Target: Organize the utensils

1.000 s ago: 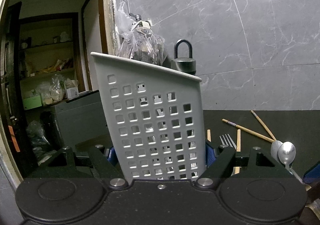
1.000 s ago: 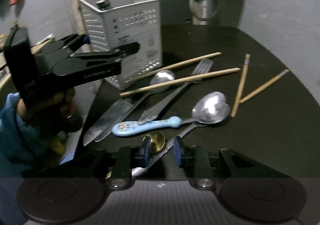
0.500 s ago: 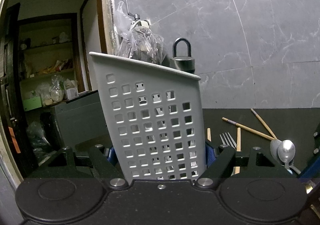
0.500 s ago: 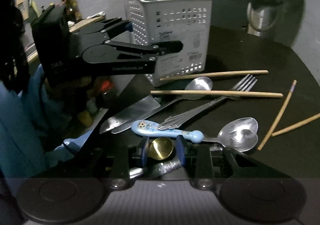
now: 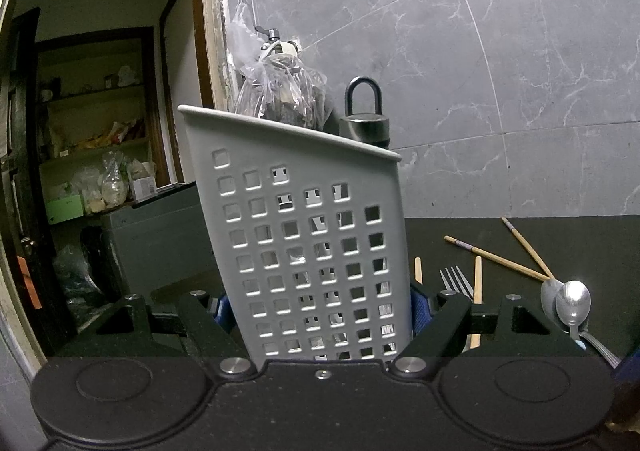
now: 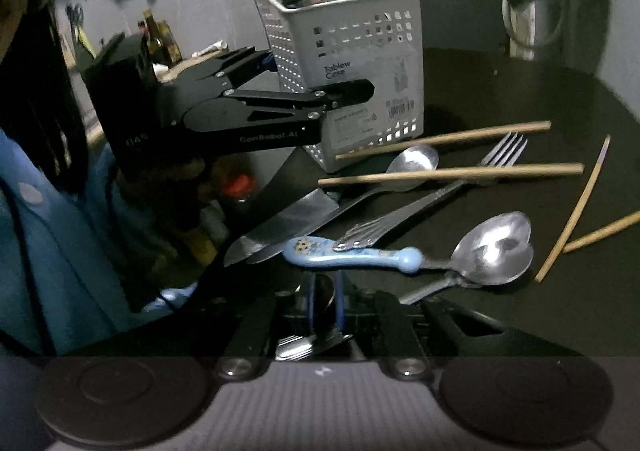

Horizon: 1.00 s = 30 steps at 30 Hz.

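Right wrist view: barely started. Caddy [image 6: 360,63] gripped by the left tool [image 5: 320,315], only a padlock-looking thing inside. Spoons [image 6: 492,247], fork [image 6: 432,199], chopsticks [image 6: 452,171], knife [image 6: 288,223] all on the counter [image 6: 500,99]. Right tool [image 6: 325,303] closing on a metal handle.

Left wrist view: close up against the perforated basket [image 5: 312,251], looking level toward the tiled wall [image 5: 500,71].
Right wrist view: farther from the basket [image 6: 352,63], angled down.
Shared: basket, nearby chopsticks [image 6: 452,171], fork [image 6: 496,151].
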### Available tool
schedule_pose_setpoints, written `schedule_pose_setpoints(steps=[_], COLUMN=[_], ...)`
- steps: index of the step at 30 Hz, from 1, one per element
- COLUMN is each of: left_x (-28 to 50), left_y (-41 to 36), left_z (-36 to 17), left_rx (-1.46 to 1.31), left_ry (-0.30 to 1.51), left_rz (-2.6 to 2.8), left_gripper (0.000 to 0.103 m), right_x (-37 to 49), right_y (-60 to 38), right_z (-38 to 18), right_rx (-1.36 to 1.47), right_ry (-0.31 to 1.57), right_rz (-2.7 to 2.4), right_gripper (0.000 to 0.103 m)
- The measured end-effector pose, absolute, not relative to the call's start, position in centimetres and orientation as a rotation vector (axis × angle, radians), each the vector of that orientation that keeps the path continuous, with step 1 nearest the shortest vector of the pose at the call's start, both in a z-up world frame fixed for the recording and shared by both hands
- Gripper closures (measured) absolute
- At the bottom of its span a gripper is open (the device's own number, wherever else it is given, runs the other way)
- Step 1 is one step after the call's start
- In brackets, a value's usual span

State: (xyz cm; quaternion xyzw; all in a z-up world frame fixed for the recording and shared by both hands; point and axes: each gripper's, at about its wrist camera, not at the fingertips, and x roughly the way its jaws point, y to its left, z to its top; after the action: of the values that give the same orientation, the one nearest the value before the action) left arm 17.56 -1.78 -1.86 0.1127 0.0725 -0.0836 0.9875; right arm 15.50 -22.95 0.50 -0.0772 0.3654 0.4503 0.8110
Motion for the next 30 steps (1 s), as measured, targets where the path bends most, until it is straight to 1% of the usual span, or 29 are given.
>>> schedule_pose_setpoints(steps=[2,4,5,8,10,13,21,30], left_x=[17.6,17.6,17.6,17.6,17.6,17.6,17.5,17.9], left_y=[-1.8,-1.8,-1.8,-1.8,-1.8,-1.8,-1.8,-1.9], left_z=[-1.9,-1.9,-1.9,-1.9,-1.9,-1.9,-1.9,-2.1], left_rx=[0.226,0.226,0.227,0.228,0.227,0.227,0.228,0.226], left_ry=[0.145,0.146,0.146,0.145,0.146,0.146,0.146,0.16], left_rz=[-0.168,-0.167,-0.167,-0.167,-0.168,-0.167,-0.168,-0.167], left_gripper=[0.023,0.023,0.023,0.023,0.023,0.023,0.023,0.023], right_x=[16.2,17.0,17.3,17.8,17.7,17.9,19.3,17.7], right_y=[-23.6,-24.2,-24.4,-24.4,-24.1,-24.1,-24.1,-23.7], right_z=[0.4,0.3,0.2,0.1,0.1,0.0,-1.0,-0.5], right_rx=[-0.096,-0.031,-0.009,0.006,-0.011,-0.002,0.144,0.149], right_ry=[0.82,0.856,0.867,0.878,0.873,0.883,0.935,0.873], right_rz=[0.989,1.025,1.045,1.066,1.061,1.059,1.081,0.996], right_gripper=[0.085,0.074,0.073,0.075,0.085,0.089,0.094,0.098])
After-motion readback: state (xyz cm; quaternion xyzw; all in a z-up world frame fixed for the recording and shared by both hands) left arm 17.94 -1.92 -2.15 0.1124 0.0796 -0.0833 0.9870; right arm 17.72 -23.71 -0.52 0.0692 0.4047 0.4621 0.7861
